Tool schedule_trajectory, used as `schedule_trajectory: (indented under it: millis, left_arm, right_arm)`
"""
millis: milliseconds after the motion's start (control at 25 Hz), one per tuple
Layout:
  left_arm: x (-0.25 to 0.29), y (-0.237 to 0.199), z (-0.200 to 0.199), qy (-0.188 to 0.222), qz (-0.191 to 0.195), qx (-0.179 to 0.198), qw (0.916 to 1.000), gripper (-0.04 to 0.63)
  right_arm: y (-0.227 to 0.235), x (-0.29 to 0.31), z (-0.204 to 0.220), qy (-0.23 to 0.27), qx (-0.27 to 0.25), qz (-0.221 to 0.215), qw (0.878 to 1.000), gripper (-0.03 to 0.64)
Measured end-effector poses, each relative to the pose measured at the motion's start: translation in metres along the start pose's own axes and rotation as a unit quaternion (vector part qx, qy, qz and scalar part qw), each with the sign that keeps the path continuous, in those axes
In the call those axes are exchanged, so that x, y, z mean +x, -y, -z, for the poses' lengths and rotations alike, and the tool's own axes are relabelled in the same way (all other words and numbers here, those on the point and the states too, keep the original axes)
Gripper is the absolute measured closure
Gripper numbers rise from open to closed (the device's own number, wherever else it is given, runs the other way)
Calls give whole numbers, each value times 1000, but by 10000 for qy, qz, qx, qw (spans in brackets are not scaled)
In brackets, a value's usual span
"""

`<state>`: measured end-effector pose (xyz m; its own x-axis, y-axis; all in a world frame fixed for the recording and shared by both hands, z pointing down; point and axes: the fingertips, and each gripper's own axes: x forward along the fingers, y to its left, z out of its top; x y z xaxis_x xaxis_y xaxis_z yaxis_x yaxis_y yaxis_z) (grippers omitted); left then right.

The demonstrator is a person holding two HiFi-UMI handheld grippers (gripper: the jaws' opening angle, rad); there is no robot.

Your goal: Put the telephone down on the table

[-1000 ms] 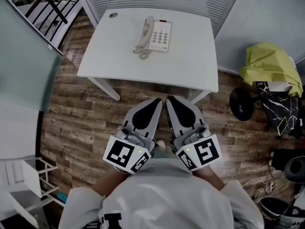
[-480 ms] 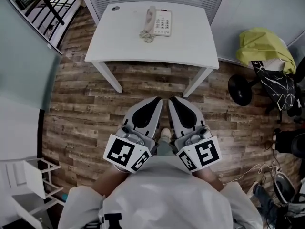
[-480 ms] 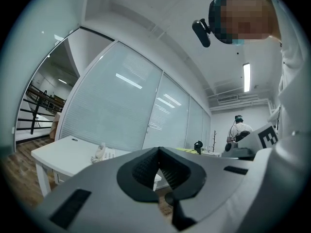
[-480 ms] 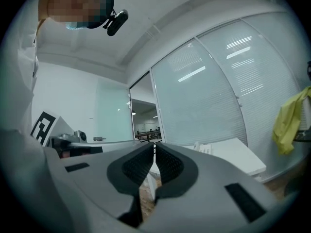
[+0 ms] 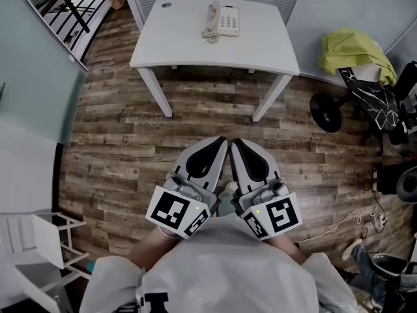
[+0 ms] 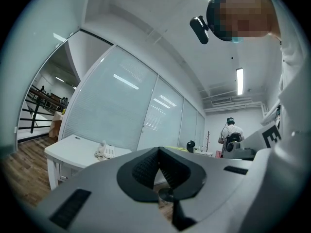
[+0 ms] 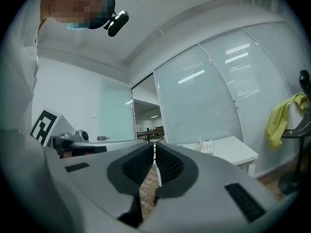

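A white telephone (image 5: pixel 221 22) with its handset on the cradle rests on the white table (image 5: pixel 176 44) at the top of the head view. My left gripper (image 5: pixel 220 143) and right gripper (image 5: pixel 236 143) are held side by side close to my body, over the wooden floor and well short of the table. Both are shut with nothing between their pads. The left gripper view shows its closed tips (image 6: pixel 159 152) with the telephone (image 6: pixel 106 152) far off at the left. Past my right gripper (image 7: pixel 154 147) in its own view, the telephone (image 7: pixel 206 146) sits small on the table (image 7: pixel 238 154).
A chair with a yellow cloth (image 5: pixel 355 49) and a black wheeled base (image 5: pixel 326 113) stands right of the table. A white rack (image 5: pixel 36 240) is at the lower left, cables (image 5: pixel 365 223) lie at the right. Glass partitions run behind the table. A person (image 6: pixel 232 130) stands far back.
The table and telephone have slid up and shrunk in the head view as I back away from them. Both grippers stay shut and side by side.
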<state>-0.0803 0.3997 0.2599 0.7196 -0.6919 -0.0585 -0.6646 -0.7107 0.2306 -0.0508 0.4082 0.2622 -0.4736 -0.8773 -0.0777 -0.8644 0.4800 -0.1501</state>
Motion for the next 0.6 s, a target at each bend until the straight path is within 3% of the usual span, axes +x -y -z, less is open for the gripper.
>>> schedule_trajectory:
  millis: [320,600]
  left_arm:
    - [-26,11,-4,87,-1,-34,10000,591]
    - [-29,22,1,-14,99,-37,9999,591]
  right_arm:
    - [-18,-21,-7,94,-75,125,9998,583]
    - [-20,-34,-8,204,229,173,9994,591]
